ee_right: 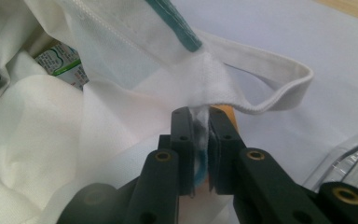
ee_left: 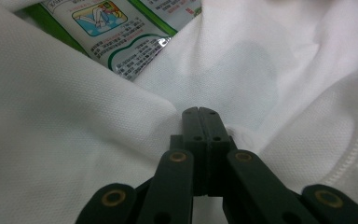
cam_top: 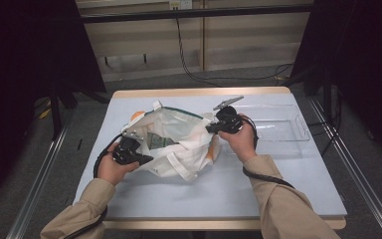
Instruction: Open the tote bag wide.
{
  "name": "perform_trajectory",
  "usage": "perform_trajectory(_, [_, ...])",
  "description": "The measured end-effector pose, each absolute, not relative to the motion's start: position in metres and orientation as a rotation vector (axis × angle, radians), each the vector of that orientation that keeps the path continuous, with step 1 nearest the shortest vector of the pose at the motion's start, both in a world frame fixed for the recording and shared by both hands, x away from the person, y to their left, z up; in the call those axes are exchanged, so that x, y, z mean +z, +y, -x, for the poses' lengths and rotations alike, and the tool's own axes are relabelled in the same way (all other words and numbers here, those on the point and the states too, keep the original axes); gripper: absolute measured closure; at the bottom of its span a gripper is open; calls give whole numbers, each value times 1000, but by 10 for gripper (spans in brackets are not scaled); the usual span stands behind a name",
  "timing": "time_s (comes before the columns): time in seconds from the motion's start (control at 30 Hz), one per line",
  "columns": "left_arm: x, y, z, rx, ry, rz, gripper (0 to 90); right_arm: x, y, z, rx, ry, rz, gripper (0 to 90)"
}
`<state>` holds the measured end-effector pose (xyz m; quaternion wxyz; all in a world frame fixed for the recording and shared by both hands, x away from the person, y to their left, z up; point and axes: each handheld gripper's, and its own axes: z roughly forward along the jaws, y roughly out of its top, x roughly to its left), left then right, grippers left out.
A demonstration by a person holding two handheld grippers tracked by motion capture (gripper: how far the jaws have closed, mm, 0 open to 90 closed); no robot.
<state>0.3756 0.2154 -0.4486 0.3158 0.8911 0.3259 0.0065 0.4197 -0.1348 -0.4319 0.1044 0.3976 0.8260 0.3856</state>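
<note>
Two claws spread my white bag (cam_top: pixel 179 149) mid-desk (cam_top: pixel 288 184), beside a clear tray (cam_top: pixel 278 130). Left claw (ee_left: pixel 202 111) pinches bag fabric near a packet (ee_left: pixel 121 32). Right claw (ee_right: pixel 198 114) clamps thin rim; it might slip free, collapsing the opening.

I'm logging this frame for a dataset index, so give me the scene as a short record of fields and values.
surface: pale blue table
main object: white fabric bag, mouth held open
bag contents: printed green-and-white packet
left gripper: shut on bag fabric
right gripper: shut on bag rim, beside its white handle loop
other object: clear plastic tray, right of bag
</note>
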Motion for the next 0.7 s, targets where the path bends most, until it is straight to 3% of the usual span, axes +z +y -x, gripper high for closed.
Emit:
perform_trajectory(0.33, [-431, 213, -379, 29, 864, -2304, 849, -420, -139, -409, 1161, 2414, -1141, 683])
perform_trajectory(0.7, [-420, 203, -382, 48, 849, -2303, 771, -401, -144, -392, 1215, 2403, -1076, 596])
